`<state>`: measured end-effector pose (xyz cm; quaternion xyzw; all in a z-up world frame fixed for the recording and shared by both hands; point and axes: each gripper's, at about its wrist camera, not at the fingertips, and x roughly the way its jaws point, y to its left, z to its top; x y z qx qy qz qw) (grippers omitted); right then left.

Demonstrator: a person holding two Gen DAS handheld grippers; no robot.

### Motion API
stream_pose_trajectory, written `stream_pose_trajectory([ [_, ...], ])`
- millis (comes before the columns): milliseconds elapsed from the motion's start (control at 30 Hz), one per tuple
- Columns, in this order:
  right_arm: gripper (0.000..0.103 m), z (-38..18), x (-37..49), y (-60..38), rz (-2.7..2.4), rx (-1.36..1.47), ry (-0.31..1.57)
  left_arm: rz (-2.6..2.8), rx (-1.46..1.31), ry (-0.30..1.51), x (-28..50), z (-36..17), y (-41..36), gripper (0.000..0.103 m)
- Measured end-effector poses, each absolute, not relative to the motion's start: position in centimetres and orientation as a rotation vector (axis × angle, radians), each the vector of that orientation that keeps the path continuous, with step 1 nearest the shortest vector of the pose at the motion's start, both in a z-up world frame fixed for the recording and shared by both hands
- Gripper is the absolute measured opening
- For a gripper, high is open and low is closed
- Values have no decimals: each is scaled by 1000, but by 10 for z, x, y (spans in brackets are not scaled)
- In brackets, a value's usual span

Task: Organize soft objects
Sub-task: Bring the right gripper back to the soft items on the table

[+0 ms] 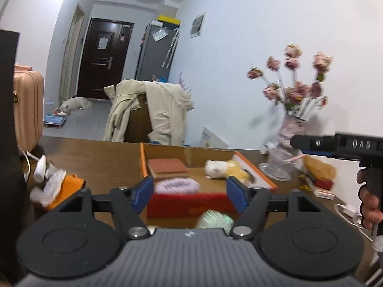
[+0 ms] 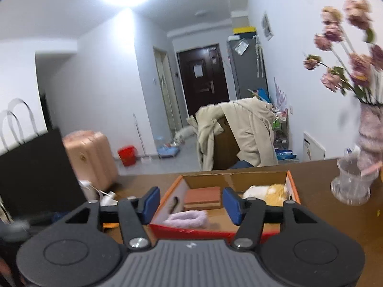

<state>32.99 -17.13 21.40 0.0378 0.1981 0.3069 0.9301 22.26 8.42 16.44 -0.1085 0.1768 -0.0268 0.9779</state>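
Note:
An open cardboard box with orange-red walls (image 1: 191, 205) (image 2: 167, 196) sits on the brown table. Inside lie a fuzzy lilac band (image 1: 177, 185) (image 2: 186, 217), a brown-red folded pad (image 1: 167, 168) (image 2: 203, 197) and a white-and-yellow plush toy (image 1: 225, 168) (image 2: 268, 191). My left gripper (image 1: 190, 192) is open and empty, hovering just before the box's near wall. My right gripper (image 2: 191, 205) is open and empty, above the box's near edge; its body also shows in the left wrist view (image 1: 335, 143). A shiny green ball (image 1: 215, 218) lies in front of the box.
A glass vase with pink flowers (image 1: 287, 157) (image 2: 354, 181) stands right of the box. Crumpled white tissue on an orange cloth (image 1: 55, 189) lies left. A black bag (image 2: 36, 174), pink suitcase (image 2: 93, 155), and a coat-draped chair (image 1: 148, 112) stand beyond the table. Snack packets and cables (image 1: 320, 177) lie at the right.

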Motion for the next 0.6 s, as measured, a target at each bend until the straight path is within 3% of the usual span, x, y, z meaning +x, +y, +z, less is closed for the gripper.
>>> stream_pose_trajectory([
  [267, 67, 175, 212, -197, 654, 97, 382, -49, -177, 320, 124, 130, 66, 91],
  [467, 68, 124, 168, -217, 575, 139, 445, -67, -149, 330, 81, 96, 44, 92],
  [600, 68, 92, 149, -222, 487, 20, 463, -89, -164, 356, 67, 83, 38, 92],
])
